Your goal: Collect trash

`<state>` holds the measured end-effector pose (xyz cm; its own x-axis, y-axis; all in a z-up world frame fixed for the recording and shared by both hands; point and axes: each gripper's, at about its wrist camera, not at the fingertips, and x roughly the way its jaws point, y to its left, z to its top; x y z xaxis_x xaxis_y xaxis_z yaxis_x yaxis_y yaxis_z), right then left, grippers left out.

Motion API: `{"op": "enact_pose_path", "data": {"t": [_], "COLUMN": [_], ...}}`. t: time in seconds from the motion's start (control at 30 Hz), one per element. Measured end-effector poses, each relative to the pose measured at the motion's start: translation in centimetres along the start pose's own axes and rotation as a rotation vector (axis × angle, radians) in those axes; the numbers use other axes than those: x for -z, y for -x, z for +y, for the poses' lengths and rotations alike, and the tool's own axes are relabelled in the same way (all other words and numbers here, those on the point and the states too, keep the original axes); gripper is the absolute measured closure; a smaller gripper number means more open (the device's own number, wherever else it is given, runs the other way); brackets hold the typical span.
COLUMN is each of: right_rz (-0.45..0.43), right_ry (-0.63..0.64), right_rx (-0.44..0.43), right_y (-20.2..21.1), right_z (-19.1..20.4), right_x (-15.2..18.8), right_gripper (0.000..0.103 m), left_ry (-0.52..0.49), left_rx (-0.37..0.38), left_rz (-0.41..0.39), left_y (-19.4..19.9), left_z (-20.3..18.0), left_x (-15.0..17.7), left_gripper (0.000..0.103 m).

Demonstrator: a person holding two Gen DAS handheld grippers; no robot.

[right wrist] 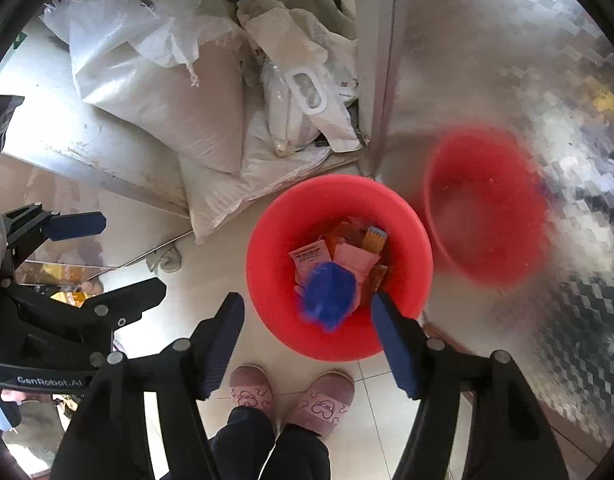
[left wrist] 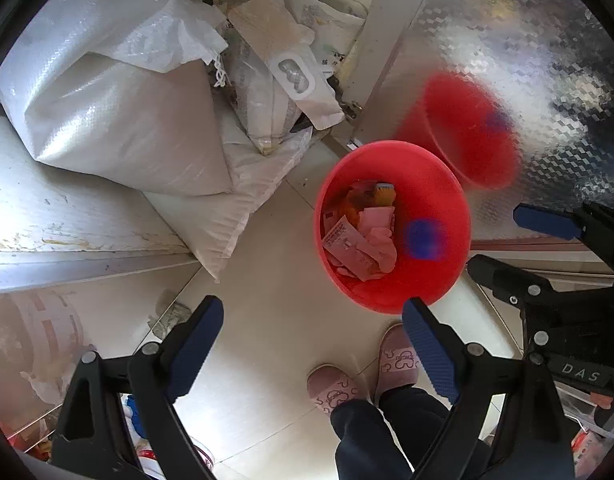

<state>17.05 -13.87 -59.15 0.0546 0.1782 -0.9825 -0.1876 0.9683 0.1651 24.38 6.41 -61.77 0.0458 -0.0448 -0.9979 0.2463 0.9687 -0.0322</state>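
the red bin (right wrist: 339, 268) stands on the tiled floor (left wrist: 267, 340) hard against a reflective patterned door panel (right wrist: 507, 80), which shows a blurred red mirror image of it. inside lie pink and orange wrappers (right wrist: 347, 252). a blurred blue piece of trash (right wrist: 329, 300) shows over the bin's mouth, below and ahead of the right gripper (right wrist: 307, 344); it looks to be dropping in, though the blur leaves that a judgement.

right gripper: released, jaws apart, nothing between the pads, pointing down over the near rim of the bin. left gripper (left wrist: 311, 352): jaws wide, empty, pointing down at bare floor just beside the bin's near-left edge. the right hand is the nearer to the bin's centre; the left stands off to its side.

the blue piece is too smeared to give a long axis.

edges and room: white woven sacks (left wrist: 107, 100) and paper bags (left wrist: 275, 64) crowd the far-left side of the bin, the door panel closes the right. open floor lies only on the near side, where the person's pink slippers (right wrist: 291, 396) stand close to the bin. i judge withdrawal is best straight up or back toward the person.
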Motion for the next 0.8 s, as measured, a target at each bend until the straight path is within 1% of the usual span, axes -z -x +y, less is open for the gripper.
{"op": "enact_pose_path", "data": {"t": [0.1, 0.27, 0.4, 0.47, 0.53, 0.67, 0.73, 0.8], "right_rz": [0.002, 0.002, -0.021, -0.032, -0.054, -0.098, -0.131, -0.167], "right_ry": [0.004, 0.027, 0.043, 0.05, 0.061, 0.066, 0.064, 0.068], "right_rx": [0.014, 0.029, 0.047, 0.047, 0.069, 0.076, 0.081, 0.116], "right_y": [0.0, 1.3, 3.2, 4.8, 6.6, 11.8, 14.9, 18.2], "right_z": [0.1, 0.4, 0.7, 1.0, 1.4, 2.6, 3.3, 4.1], "right_x": [0.1, 0.3, 0.5, 0.6, 0.6, 0.4, 0.4, 0.4], "right_gripper": [0.031, 0.028, 0.024, 0.024, 0.024, 0.024, 0.02, 0.013], "left_ry": [0.002, 0.009, 0.017, 0.02, 0.02, 0.032, 0.051, 0.066], "left_rx": [-0.003, -0.008, -0.019, -0.028, -0.046, -0.081, -0.084, -0.085], "left_rz": [-0.005, -0.022, -0.044, -0.05, -0.073, -0.13, -0.155, -0.186], "left_y": [0.5, 1.9, 4.4, 6.4, 9.1, 15.4, 18.8, 22.3], "left_z": [-0.1, -0.2, -0.4, -0.5, -0.8, -1.2, -1.2, -1.3], "left_x": [0.3, 0.7, 1.2, 1.5, 1.8, 2.5, 2.8, 3.2], "left_gripper": [0.013, 0.013, 0.013, 0.013, 0.013, 0.013, 0.013, 0.013]}}
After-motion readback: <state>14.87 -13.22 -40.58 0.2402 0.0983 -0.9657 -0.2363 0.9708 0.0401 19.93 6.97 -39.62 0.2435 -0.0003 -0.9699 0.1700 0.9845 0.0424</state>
